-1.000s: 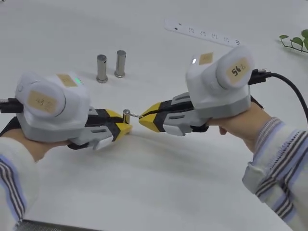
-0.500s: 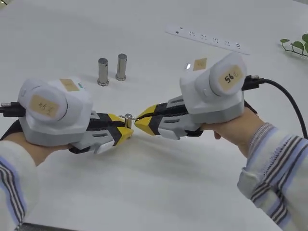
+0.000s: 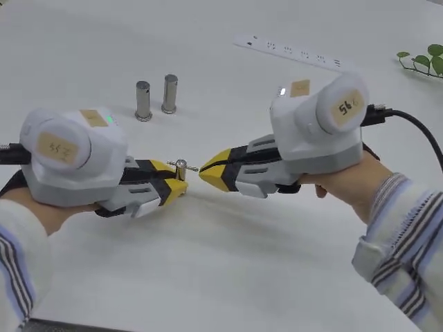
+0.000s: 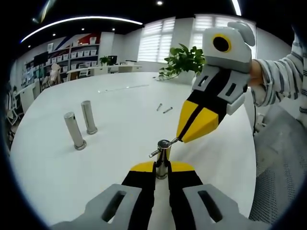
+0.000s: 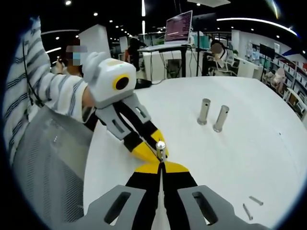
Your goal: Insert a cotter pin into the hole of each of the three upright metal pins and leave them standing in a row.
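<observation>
White tabletop (image 3: 228, 277) in an open office. Nearest, the left gripper (image 4: 162, 168) has its jaws clamped on the shaft of one pin (image 4: 163, 149). This fixes the pin upright with its cross-hole turned toward the right gripper (image 3: 202, 173). The right gripper's jaws are pressed together on a cotter (image 4: 154, 153), which lies level through the hole, its tip showing on the opposite side. Insertion on this pin looks nearly complete. Beyond, a second pin (image 3: 143, 100) and third pin (image 3: 169, 93) stand side by side without cotters. Spare cotters (image 4: 167, 110) lie further off for them.
</observation>
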`<state>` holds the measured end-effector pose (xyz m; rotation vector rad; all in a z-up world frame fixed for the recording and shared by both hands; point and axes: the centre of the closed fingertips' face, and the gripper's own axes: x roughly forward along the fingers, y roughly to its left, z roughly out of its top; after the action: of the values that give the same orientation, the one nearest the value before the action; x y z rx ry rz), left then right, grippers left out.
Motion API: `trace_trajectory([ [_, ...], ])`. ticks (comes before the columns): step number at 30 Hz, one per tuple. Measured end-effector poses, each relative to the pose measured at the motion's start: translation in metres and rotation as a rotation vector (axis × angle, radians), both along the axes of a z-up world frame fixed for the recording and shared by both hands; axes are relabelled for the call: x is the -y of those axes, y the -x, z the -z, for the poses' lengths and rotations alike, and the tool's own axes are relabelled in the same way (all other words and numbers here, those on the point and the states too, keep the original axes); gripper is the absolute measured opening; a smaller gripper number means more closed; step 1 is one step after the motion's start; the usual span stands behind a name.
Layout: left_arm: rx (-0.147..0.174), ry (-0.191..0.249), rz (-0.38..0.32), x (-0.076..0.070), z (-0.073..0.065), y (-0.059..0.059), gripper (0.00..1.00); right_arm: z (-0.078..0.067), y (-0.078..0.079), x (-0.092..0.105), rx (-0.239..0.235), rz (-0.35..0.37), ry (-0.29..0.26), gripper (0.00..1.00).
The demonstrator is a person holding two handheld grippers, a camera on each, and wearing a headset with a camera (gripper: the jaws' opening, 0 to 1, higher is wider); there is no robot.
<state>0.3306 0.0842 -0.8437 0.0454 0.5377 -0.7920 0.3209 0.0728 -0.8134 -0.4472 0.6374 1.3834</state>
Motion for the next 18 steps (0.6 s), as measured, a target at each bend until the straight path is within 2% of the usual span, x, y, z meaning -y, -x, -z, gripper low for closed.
trace_trajectory([
  [6, 0.002, -0.001, 0.003, 0.000, 0.000, 0.000, 0.08, -0.001, -0.003, -0.006, -0.009, 0.024, -0.019, 0.03],
  [11, -0.002, 0.001, 0.001, 0.000, 0.000, 0.001, 0.08, 0.001, -0.003, -0.009, 0.006, 0.014, -0.015, 0.03],
  [18, -0.004, -0.001, 0.001, -0.001, 0.000, 0.001, 0.08, 0.002, -0.001, -0.011, -0.001, 0.020, -0.021, 0.03],
])
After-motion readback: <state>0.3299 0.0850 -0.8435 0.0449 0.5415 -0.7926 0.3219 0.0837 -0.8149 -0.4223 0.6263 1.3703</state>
